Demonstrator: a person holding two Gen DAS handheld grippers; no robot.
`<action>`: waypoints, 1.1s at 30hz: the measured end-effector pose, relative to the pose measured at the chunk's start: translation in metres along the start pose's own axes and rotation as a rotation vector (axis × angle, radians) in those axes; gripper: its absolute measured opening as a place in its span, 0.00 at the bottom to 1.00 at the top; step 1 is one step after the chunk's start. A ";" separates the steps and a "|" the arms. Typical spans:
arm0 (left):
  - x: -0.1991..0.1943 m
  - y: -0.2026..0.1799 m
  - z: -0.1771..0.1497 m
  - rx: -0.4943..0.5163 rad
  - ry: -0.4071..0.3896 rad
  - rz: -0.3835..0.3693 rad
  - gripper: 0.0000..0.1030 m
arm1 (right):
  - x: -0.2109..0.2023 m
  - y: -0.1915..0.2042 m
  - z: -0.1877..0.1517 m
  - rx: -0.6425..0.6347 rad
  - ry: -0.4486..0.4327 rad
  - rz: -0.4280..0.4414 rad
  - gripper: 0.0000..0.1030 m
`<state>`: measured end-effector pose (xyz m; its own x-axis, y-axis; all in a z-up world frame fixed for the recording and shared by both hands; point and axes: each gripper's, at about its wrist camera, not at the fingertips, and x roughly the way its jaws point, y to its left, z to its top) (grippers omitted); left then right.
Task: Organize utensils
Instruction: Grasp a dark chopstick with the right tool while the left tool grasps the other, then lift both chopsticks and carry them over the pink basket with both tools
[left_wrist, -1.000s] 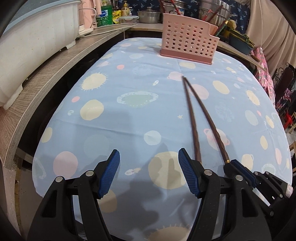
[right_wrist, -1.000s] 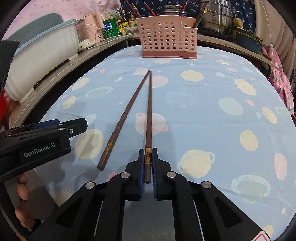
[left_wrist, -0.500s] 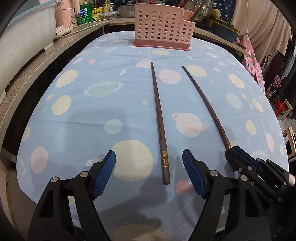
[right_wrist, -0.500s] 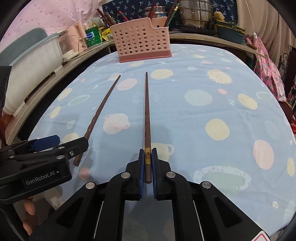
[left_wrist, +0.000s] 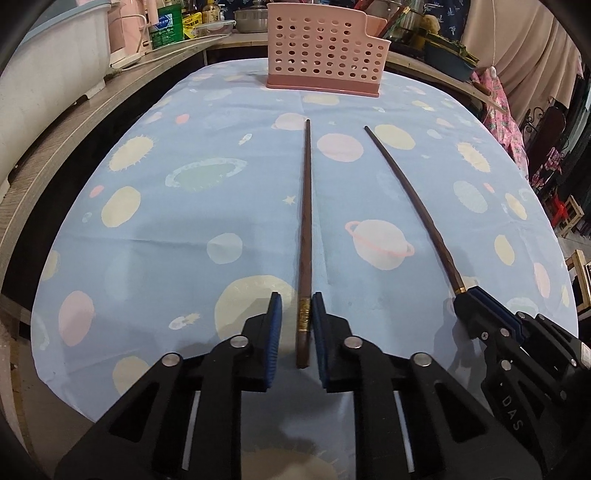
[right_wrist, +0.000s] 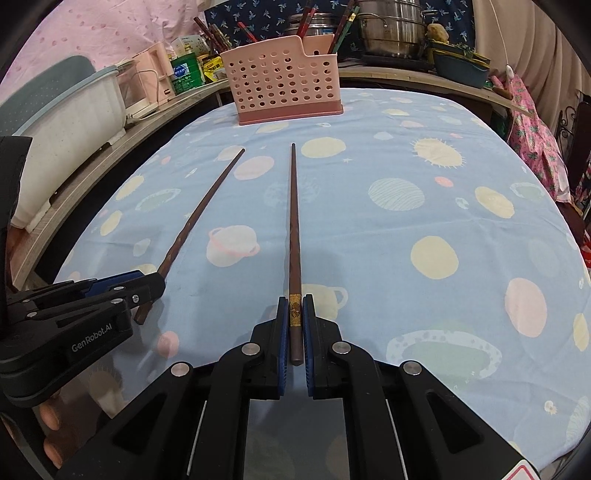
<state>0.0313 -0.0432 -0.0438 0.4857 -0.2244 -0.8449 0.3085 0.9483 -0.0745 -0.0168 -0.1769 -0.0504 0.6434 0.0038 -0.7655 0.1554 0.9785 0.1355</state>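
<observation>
Two grabs: I had the right tongs (right_wrist: 294, 321) pinching the first chopstick (right_wrist: 294, 229) and the left tongs (left_wrist: 296, 332) closing round the second chopstick (left_wrist: 306, 221), not gripped yet, on the tabletop (left_wrist: 166, 258). Both tips pointed at 12 o'clock toward the rack (left_wrist: 325, 48), probably for straight insertion.

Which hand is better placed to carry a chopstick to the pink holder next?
Probably right: the right gripper is clamped on its chopstick, which points toward the pink holder. The left gripper only straddles the other chopstick, a gap showing.

Left gripper (left_wrist: 296, 328) angles downward, jaws closing with a small gap; right gripper (right_wrist: 295, 325) clamped narrow.
</observation>
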 end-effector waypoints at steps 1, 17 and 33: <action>0.000 0.000 0.000 0.002 -0.001 0.001 0.11 | 0.000 0.000 0.000 -0.001 0.000 -0.001 0.07; -0.015 0.001 0.011 -0.023 0.017 -0.017 0.07 | -0.021 -0.002 0.016 0.013 -0.023 0.023 0.07; -0.091 0.016 0.080 -0.053 -0.154 -0.037 0.07 | -0.088 -0.014 0.108 0.037 -0.262 0.042 0.07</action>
<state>0.0578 -0.0255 0.0743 0.5954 -0.2868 -0.7504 0.2868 0.9484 -0.1350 0.0057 -0.2136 0.0827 0.8211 -0.0135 -0.5706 0.1483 0.9705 0.1903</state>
